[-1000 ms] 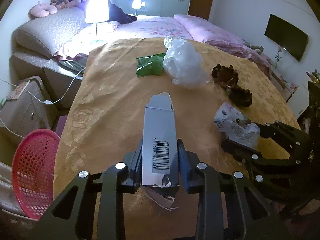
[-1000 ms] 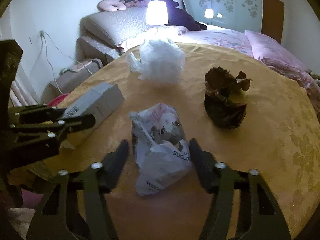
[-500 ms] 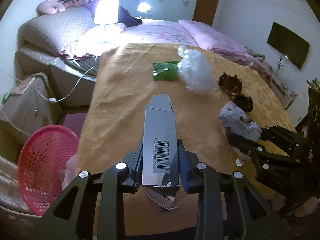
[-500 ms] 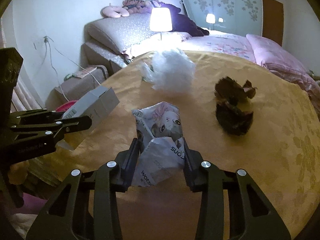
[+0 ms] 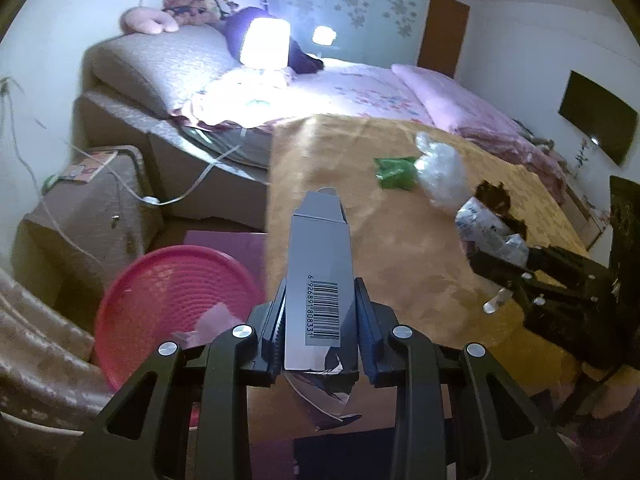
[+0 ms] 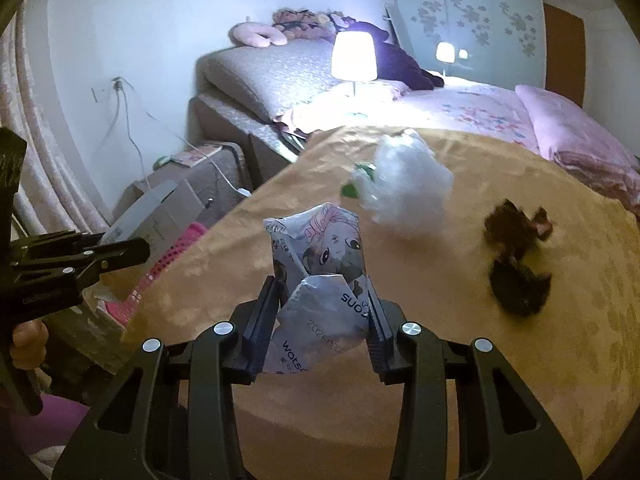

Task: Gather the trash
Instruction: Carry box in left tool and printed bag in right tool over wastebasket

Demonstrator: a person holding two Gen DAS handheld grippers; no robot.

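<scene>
The left gripper [image 5: 320,320] is clamping a grey barcoded carton [image 5: 320,276] at the frame's centre, with the pink basket [image 5: 172,296] lying lower left. The right gripper [image 6: 320,316] is squeezing a crumpled printed wrapper [image 6: 320,280] at centre, while a clear plastic bag [image 6: 408,184] and dark scraps [image 6: 516,256] are sitting on the yellow cloth [image 6: 560,360] toward the right.
</scene>
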